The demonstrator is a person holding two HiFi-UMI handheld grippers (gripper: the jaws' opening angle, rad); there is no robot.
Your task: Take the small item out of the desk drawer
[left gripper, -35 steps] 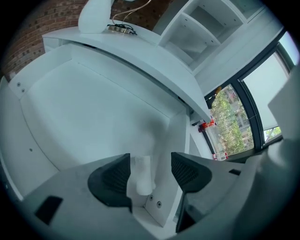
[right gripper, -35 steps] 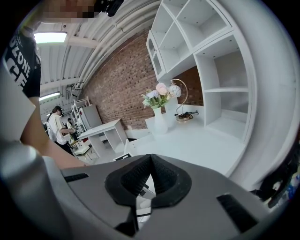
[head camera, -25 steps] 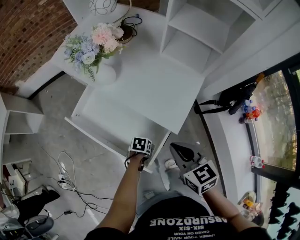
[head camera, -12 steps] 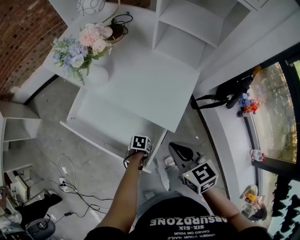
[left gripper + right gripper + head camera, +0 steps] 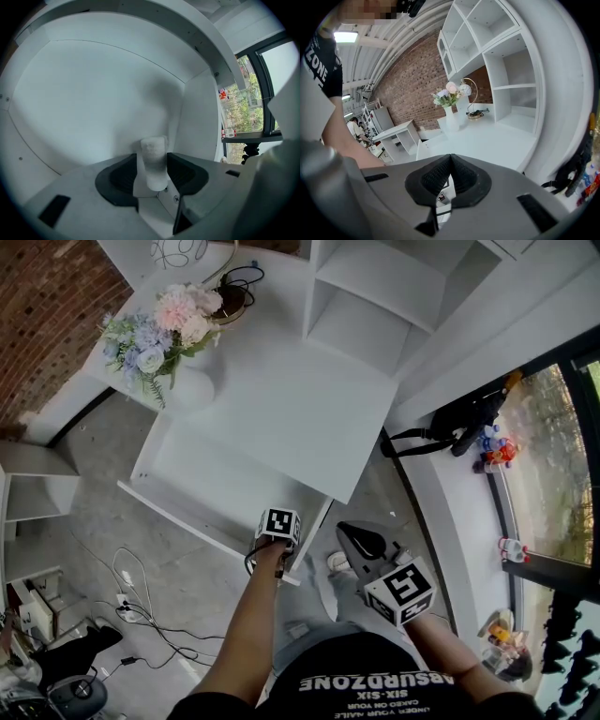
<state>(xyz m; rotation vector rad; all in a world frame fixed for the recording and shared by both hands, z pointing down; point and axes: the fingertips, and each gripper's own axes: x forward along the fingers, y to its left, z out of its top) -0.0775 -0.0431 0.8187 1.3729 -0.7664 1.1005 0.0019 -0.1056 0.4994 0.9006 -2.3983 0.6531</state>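
Head view: white desk (image 5: pixel 300 409) with its drawer (image 5: pixel 187 517) pulled out. The left gripper (image 5: pixel 153 157) is down at the drawer's near right corner. From here only its marker cube shows, and the jaws and the drawer's contents are hidden under it. The right gripper (image 5: pixel 450 160) is held off the desk's near corner, over the floor, well apart from the drawer.

Left gripper view fills that in. It looks into the drawer's white inside, and a small pale item (image 5: pixel 153 164), a stubby cylinder, stands between the jaws. The jaws are closing, and the pads (image 5: pixel 123 176) appear to touch it on both sides, though white on white makes the contact hard to confirm. Nothing else shows in the drawer in either view.

Right gripper view: jaws together, nothing between them. It looks level across the desk and shows a white vase (image 5: pixel 451 123) of flowers (image 5: pixel 447 96), a lamp (image 5: pixel 469 96) and a brick wall (image 5: pixel 410 89). The shelf unit (image 5: pixel 497 61) is seen front-on, its visible cubbies bare. A second small white desk (image 5: pixel 396 136) and a person (image 5: pixel 352 127) stand far back, neither of them in the head view.

Only the head view shows the cables (image 5: pixel 141 601) on the floor and a black bag (image 5: pixel 459 437) by the window.
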